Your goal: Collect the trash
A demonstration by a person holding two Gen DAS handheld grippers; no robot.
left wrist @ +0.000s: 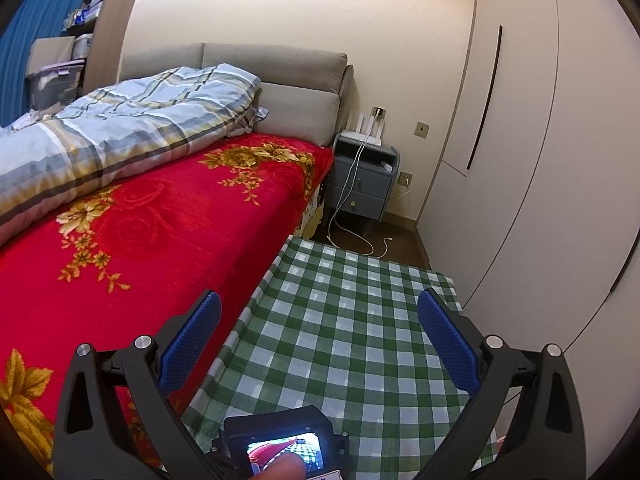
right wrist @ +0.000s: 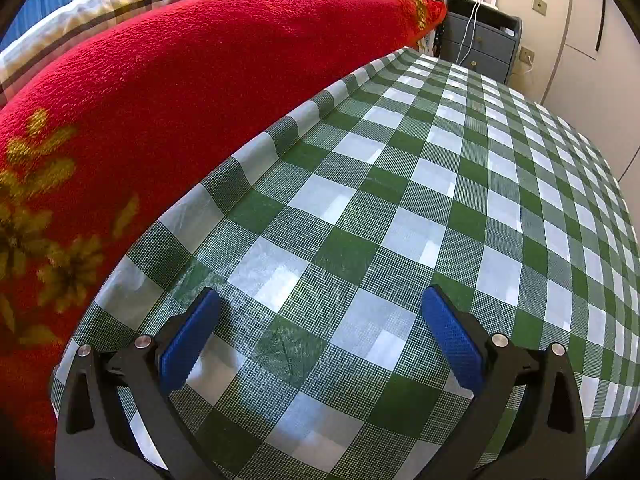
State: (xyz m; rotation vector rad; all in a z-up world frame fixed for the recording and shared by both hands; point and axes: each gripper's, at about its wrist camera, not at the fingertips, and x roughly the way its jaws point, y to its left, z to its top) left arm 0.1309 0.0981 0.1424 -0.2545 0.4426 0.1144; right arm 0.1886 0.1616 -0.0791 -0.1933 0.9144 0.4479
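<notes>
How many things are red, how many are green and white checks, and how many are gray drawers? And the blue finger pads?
Red: 1, blanket
Green-white checks: 1, tablecloth
Gray drawer units: 1, nightstand
Blue pads: 4, two per gripper, left gripper, right gripper
Total: 7

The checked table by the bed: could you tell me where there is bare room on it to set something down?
The whole visible checked tablecloth is bare, from the red blanket edge across to the wardrobe side. Both the left gripper and right gripper are open above it. The only clutter is cables by the nightstand beyond.
</notes>
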